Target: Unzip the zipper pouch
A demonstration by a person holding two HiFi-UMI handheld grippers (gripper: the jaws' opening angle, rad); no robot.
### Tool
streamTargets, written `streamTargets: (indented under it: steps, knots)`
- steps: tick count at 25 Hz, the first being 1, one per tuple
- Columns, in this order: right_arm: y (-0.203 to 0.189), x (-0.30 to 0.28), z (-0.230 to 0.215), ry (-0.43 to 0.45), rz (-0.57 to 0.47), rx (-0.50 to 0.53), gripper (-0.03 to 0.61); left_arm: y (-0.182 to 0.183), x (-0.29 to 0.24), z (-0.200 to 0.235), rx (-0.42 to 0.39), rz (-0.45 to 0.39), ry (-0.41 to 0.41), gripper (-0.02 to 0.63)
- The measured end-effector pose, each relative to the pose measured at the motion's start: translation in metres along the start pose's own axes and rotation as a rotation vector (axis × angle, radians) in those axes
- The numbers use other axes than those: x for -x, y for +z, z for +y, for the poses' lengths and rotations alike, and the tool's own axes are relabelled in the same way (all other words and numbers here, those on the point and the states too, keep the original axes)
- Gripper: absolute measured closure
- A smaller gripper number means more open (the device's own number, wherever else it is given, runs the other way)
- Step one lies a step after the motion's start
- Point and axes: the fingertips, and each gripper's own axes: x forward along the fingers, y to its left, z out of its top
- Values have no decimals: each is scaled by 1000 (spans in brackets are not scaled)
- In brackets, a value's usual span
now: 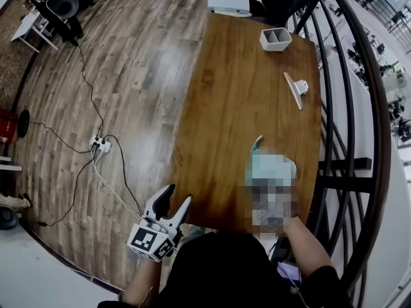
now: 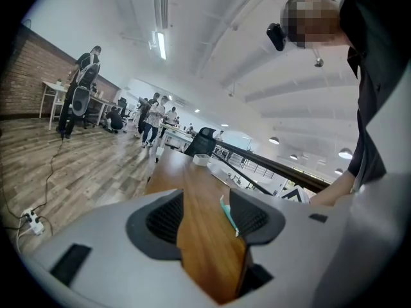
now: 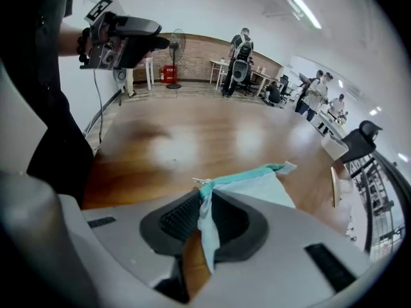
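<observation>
A pale blue zipper pouch [image 1: 270, 167] with a teal zipper edge lies on the wooden table [image 1: 237, 108] near its front right corner. In the right gripper view, my right gripper [image 3: 207, 213] is shut on the pouch's [image 3: 257, 183] near end, with the fabric pinched between the pads. In the head view a blurred patch covers that gripper. My left gripper [image 1: 178, 194] stands open and empty in the air off the table's front left edge, away from the pouch. In the left gripper view, the left gripper [image 2: 204, 213] looks along the table, with the pouch [image 2: 226, 212] showing as a thin teal strip.
A white two-compartment box [image 1: 275, 38] and a white flat stand [image 1: 295, 88] sit on the far right of the table. A black railing [image 1: 347, 108] runs along the table's right side. A power strip [image 1: 100, 145] with cables lies on the floor at the left.
</observation>
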Motion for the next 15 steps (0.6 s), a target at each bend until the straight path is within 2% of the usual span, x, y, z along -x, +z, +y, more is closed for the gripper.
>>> streamTargets:
  steps: [6,12,15]
  knots:
    - [27,31,-9,-54,-135,-122,540,-2,0,-3,-27,35,-57,386]
    - [62,64,2,-75,-280,-131,540,-20,-20,-40,-39,144,-281,432]
    - [70,78,12,-85,-325,-135,540,-34,-32,-64,-121,222,-391,442]
